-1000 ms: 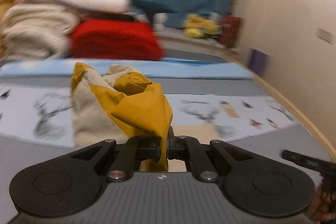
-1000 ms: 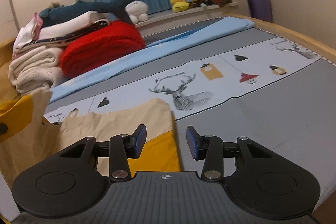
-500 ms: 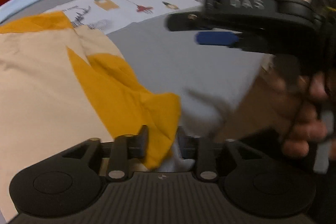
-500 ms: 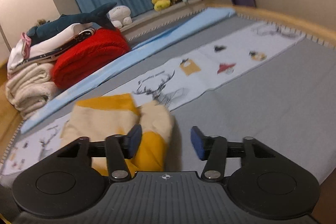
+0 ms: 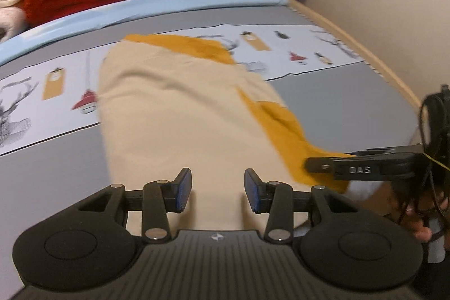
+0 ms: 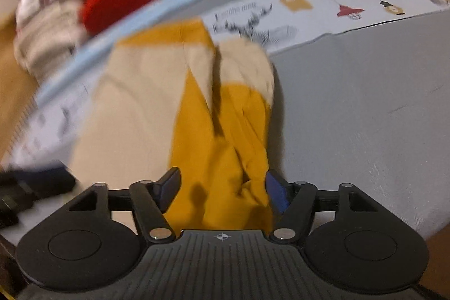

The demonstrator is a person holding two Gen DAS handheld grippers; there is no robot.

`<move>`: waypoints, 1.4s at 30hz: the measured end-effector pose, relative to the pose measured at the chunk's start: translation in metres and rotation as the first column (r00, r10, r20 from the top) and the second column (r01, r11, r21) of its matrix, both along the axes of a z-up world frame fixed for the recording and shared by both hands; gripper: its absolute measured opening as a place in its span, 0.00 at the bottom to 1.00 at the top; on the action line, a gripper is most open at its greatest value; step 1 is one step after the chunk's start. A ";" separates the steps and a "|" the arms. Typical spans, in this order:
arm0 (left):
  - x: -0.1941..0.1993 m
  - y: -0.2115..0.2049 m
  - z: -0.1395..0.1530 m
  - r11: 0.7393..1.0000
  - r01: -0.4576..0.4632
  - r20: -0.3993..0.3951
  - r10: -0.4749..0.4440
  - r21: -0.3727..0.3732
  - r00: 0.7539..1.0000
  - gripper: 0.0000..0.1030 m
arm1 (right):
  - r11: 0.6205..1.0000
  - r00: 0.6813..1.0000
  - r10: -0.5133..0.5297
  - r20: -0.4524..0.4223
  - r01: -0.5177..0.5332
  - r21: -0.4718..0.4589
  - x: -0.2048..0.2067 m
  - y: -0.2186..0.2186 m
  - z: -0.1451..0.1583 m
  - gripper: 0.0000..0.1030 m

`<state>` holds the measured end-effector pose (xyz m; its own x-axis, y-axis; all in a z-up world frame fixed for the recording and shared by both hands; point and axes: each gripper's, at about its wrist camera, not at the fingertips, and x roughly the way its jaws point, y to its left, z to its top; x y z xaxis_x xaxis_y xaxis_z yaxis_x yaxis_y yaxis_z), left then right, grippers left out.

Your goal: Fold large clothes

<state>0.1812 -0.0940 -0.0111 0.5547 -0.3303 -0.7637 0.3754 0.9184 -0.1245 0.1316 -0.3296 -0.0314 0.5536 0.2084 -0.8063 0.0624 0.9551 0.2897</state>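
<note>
Beige-and-mustard garment flat on bed, left gripper and right gripper fingers spread, released.

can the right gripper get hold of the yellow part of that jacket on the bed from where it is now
Probably yes. The right gripper is open, with the jacket's yellow section lying bunched directly between its jaws and nothing covering it. The left gripper is open over the beige part, off to the side.
</note>
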 end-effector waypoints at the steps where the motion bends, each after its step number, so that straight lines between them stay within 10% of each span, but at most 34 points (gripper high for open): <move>1: 0.002 0.001 -0.002 1.000 -0.010 0.000 0.010 0.002 1.000 0.44 | 1.000 1.000 0.007 0.005 -0.007 -0.017 -0.002 0.002 0.000 0.40; 3: 0.003 0.009 -0.001 1.000 -0.024 0.002 0.024 0.002 1.000 0.44 | 0.999 1.000 0.018 0.024 -0.017 -0.042 -0.005 0.005 0.002 0.18; 7: -0.002 0.019 0.002 0.999 -0.038 0.002 0.038 -0.005 0.999 0.44 | 0.999 0.994 0.030 0.103 -0.027 -0.031 -0.014 0.002 0.016 0.06; 16: -0.011 0.051 0.019 0.995 -0.081 0.005 0.082 -0.064 0.997 0.44 | 0.998 0.951 0.059 0.305 -0.063 0.004 -0.056 -0.025 0.073 0.04; 23: 0.005 0.052 -0.007 0.996 -0.085 -0.139 0.086 0.014 0.987 0.44 | 0.996 0.998 0.028 0.059 -0.023 -0.092 -0.044 -0.054 0.020 0.04; 29: 0.009 0.050 -0.041 0.991 -0.068 -0.216 0.092 0.117 0.972 0.45 | 0.992 0.999 0.038 0.032 -0.034 -0.121 -0.032 -0.042 -0.001 0.04; 34: 0.000 0.060 -0.018 0.998 -0.064 -0.171 0.061 -0.015 0.983 0.44 | 0.989 0.977 0.050 0.207 -0.019 -0.148 -0.040 -0.031 0.030 0.04; 37: -0.001 0.045 -0.031 0.998 0.017 -0.234 -0.003 0.056 0.972 0.45 | 0.986 0.948 0.070 0.310 -0.020 -0.164 -0.049 -0.028 0.045 0.04; 42: -0.008 0.032 -0.041 0.985 0.105 -0.264 -0.067 0.134 0.962 0.48 | 0.977 0.997 0.065 -0.042 -0.072 -0.198 -0.030 -0.031 -0.006 0.04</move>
